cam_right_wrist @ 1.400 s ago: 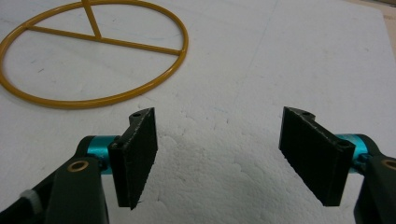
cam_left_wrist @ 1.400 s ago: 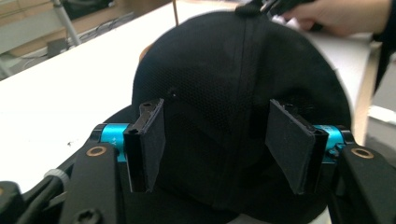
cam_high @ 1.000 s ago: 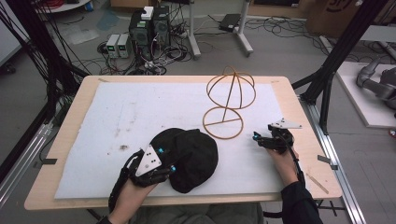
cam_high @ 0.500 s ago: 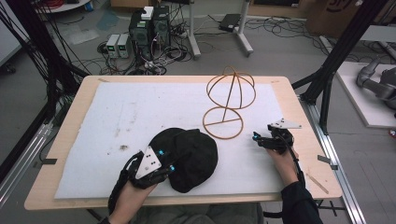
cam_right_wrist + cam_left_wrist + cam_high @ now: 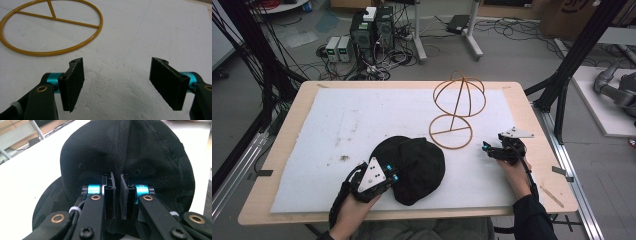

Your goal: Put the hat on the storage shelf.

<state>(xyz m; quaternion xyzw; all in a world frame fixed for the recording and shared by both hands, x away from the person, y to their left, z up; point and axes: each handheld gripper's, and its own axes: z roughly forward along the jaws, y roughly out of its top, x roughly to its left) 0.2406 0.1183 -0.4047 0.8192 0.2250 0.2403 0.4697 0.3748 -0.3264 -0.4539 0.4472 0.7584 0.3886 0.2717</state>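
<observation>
A black cap [image 5: 417,167] lies on the white mat [image 5: 362,120] near the table's front edge. My left gripper [image 5: 394,175] sits at the cap's left side; in the left gripper view its jaws [image 5: 117,176] stand nearly together with the cap's [image 5: 125,152] fabric pinched between the pads. A yellow wire hat stand [image 5: 452,131] with a round base and a dome top rises behind the cap. My right gripper [image 5: 486,148] rests right of the stand's base, open, with bare mat between its pads [image 5: 117,75] and the base ring [image 5: 57,19] ahead of it.
The wooden table [image 5: 542,150] shows as a bare strip around the mat. Black frame posts [image 5: 572,65] stand at the right, cables and computer boxes [image 5: 372,30] lie on the floor behind. The mat's left half is open room.
</observation>
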